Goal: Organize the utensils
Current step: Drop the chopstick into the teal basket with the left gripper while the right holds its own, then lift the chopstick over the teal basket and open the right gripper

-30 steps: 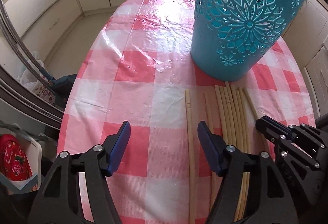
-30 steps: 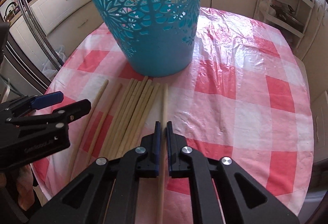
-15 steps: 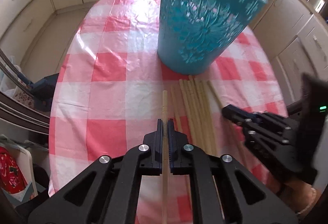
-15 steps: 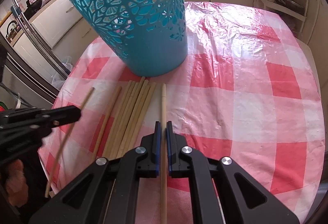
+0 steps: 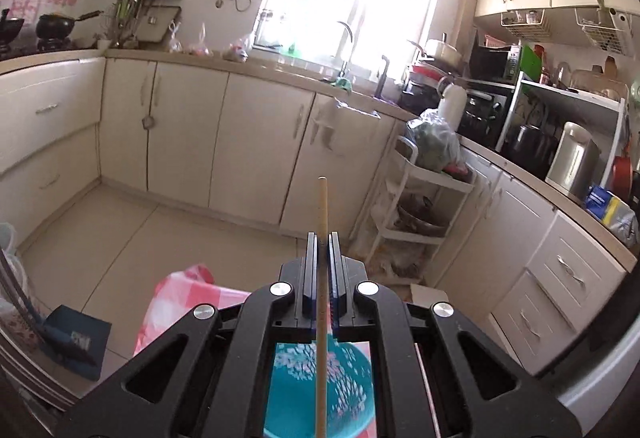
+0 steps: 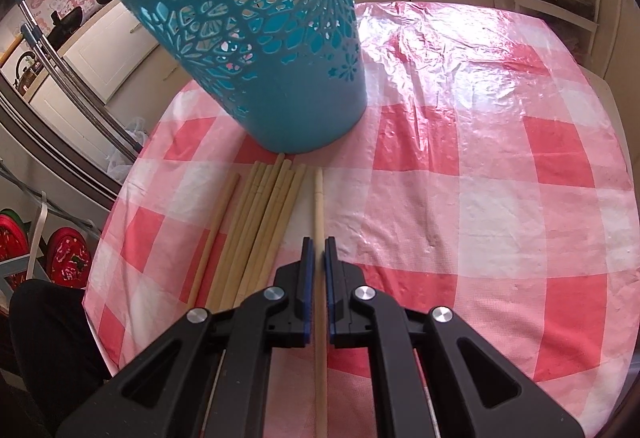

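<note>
My left gripper (image 5: pixel 321 238) is shut on a wooden chopstick (image 5: pixel 322 205) and holds it high, tilted up toward the kitchen; below it the teal cut-out basket (image 5: pixel 348 390) shows through the gripper frame. My right gripper (image 6: pixel 319 244) is shut on another chopstick (image 6: pixel 318 205) just above the checked tablecloth. Several more chopsticks (image 6: pixel 260 222) lie in a bundle to its left, in front of the teal basket (image 6: pixel 260 37).
The red-and-white plastic tablecloth (image 6: pixel 500 197) covers the round table, whose edge (image 6: pixel 104 270) is near on the left. Cream cabinets (image 5: pixel 256 141), a white shelf cart (image 5: pixel 420 205) and a blue dustpan (image 5: pixel 76 338) on the floor surround the table.
My left gripper shut on a chopstick, lifted it off the table and swung up over the basket. My right gripper stays shut on its chopstick and has lifted a little.
</note>
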### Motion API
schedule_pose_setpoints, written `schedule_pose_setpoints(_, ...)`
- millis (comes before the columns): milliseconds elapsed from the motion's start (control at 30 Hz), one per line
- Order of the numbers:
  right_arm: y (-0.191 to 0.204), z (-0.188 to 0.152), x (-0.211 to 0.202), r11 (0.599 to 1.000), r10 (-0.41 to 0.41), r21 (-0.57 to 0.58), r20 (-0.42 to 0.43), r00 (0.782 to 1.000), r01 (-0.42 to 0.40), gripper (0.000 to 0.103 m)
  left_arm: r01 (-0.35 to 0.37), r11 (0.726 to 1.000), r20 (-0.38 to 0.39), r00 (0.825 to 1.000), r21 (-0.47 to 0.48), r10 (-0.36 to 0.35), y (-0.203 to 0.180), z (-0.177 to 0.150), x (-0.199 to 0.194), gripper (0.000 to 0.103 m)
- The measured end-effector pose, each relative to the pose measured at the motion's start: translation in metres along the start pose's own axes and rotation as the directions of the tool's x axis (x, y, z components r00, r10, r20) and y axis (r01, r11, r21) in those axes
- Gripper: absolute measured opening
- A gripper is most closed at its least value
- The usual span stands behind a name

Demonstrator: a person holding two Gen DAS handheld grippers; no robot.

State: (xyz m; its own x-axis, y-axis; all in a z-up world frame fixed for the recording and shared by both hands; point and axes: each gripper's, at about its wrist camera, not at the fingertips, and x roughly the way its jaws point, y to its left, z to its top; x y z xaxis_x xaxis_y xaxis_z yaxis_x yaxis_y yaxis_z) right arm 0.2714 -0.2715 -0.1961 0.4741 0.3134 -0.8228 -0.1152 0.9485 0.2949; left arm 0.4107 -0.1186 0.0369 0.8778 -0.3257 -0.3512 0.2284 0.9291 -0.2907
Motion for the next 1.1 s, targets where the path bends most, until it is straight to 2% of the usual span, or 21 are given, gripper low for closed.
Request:
schedule_pose_setpoints(33, 0.001, -0.001, 0.000, 1.000, -0.004, -0.007, 0.002, 1.000, 0.004, 0.006, -0.026, 1.000, 0.017, 1.000, 0.011, 0.025, -0.002, -0.003, 0.010, 0.005)
schedule_pose_setpoints(100, 0.003, -0.001, 0.000, 1.000, -0.007, -0.019, 0.001, 1.000, 0.007, 0.006, -0.025, 0.999, 0.045, 0.999, 0.031, 0.024, -0.001, -0.010, 0.031, 0.005)
schedule_pose_setpoints(133, 0.004, -0.001, 0.000, 1.000, -0.009, -0.023, 0.001, 1.000, 0.009, 0.006, -0.054, 0.998, 0.027, 0.998, 0.029, 0.053, 0.000, -0.015, 0.042, 0.005)
schedule_pose_setpoints(267, 0.004, -0.001, 0.001, 1.000, -0.006, -0.024, 0.000, 1.000, 0.006, 0.006, -0.082, 0.996, -0.041, 0.996, 0.043, 0.083, 0.012, -0.044, 0.063, 0.005)
schedule_pose_setpoints(500, 0.009, 0.000, 0.002, 0.999, -0.014, -0.045, 0.002, 1.000, 0.015, 0.010, -0.100, 0.986, -0.150, 0.981, 0.134, 0.120, 0.021, -0.081, 0.064, 0.007)
schedule_pose_setpoints(567, 0.010, 0.000, 0.002, 0.999, -0.007, -0.051, 0.003, 1.000, 0.007, 0.012, -0.099, 0.986, -0.172, 0.978, 0.137, 0.122, 0.026, -0.085, 0.057, 0.014)
schedule_pose_setpoints(633, 0.011, -0.001, 0.002, 0.998, -0.006, -0.055, 0.006, 1.000, 0.007, 0.015, -0.110, 0.984, -0.169, 0.977, 0.138, 0.133, 0.031, -0.086, 0.046, 0.035)
schedule_pose_setpoints(733, 0.012, -0.001, 0.001, 0.998, -0.003, -0.065, 0.004, 1.000, 0.003, 0.021, -0.123, 0.985, -0.145, 0.980, 0.118, 0.139, 0.044, -0.079, 0.019, 0.052)
schedule_pose_setpoints(767, 0.012, -0.002, 0.001, 0.998, -0.004, -0.067, 0.004, 1.000, 0.004, 0.021, -0.128, 0.986, -0.134, 0.981, 0.110, 0.142, 0.049, -0.077, 0.008, 0.055)
schedule_pose_setpoints(833, 0.013, -0.004, 0.000, 0.997, -0.020, -0.081, 0.011, 1.000, 0.021, 0.020, -0.146, 0.985, -0.106, 0.982, 0.096, 0.155, 0.060, -0.074, -0.010, 0.066)
schedule_pose_setpoints(967, 0.025, -0.009, 0.002, 0.978, -0.127, -0.163, 0.040, 0.991, 0.132, 0.006, -0.199, 0.979, -0.054, 0.978, 0.051, 0.202, 0.089, -0.081, -0.034, 0.075)
schedule_pose_setpoints(1033, 0.029, -0.011, 0.002, 0.970, -0.151, -0.186, 0.044, 0.988, 0.156, 0.006, -0.213, 0.977, -0.085, 0.973, 0.012, 0.213, 0.105, -0.087, -0.031, 0.075)
schedule_pose_setpoints(1100, 0.026, -0.010, -0.006, 0.978, -0.136, -0.152, 0.037, 0.990, 0.140, 0.006, -0.230, 0.972, -0.129, 0.966, -0.038, 0.224, 0.119, -0.091, -0.026, 0.075)
